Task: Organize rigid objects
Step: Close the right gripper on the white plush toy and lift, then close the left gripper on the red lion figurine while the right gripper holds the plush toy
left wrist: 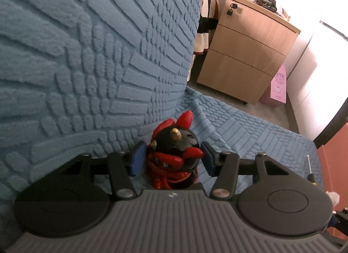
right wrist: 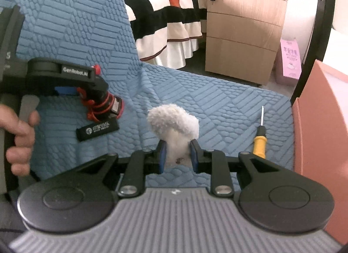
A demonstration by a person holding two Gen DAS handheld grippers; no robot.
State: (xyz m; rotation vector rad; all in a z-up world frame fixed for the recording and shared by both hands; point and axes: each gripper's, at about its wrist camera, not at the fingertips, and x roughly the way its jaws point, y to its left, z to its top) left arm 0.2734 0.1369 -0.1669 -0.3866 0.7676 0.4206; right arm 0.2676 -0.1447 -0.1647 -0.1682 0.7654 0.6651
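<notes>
A blue quilted sofa cover [right wrist: 217, 100] with a raised brick-and-oval pattern fills both views, running up the backrest and across the seat. Beyond the seat's far edge stands a light wooden drawer cabinet [right wrist: 241, 26] with a small padlock hanging from its top drawer, a pink box [right wrist: 290, 59] on the floor beside it, and a bed with a black, white and orange striped cover [right wrist: 165, 20].

The left gripper [left wrist: 173, 158] sits low at the join of seat and backrest, its blue-padded jaws standing apart on either side of a black and red horned figurine [left wrist: 174, 150]. The left pad is at or very near the figurine's side and a thin gap shows at the right pad, so the jaws are not clamped on it. In the right wrist view a hand [right wrist: 18, 135] holds this gripper's handle, and a black tag [right wrist: 97, 131] with white printing hangs below the figurine on red cord.

The right gripper [right wrist: 178, 157] is nearer the seat's front edge, its jaws closed on the narrow lower part of a white fluffy plush [right wrist: 174, 122], whose wide woolly top rises above the pads. A yellow-handled screwdriver [right wrist: 260, 137] lies on the seat just right of that gripper, near the seat's right edge, where an orange panel [right wrist: 315, 122] rises.
</notes>
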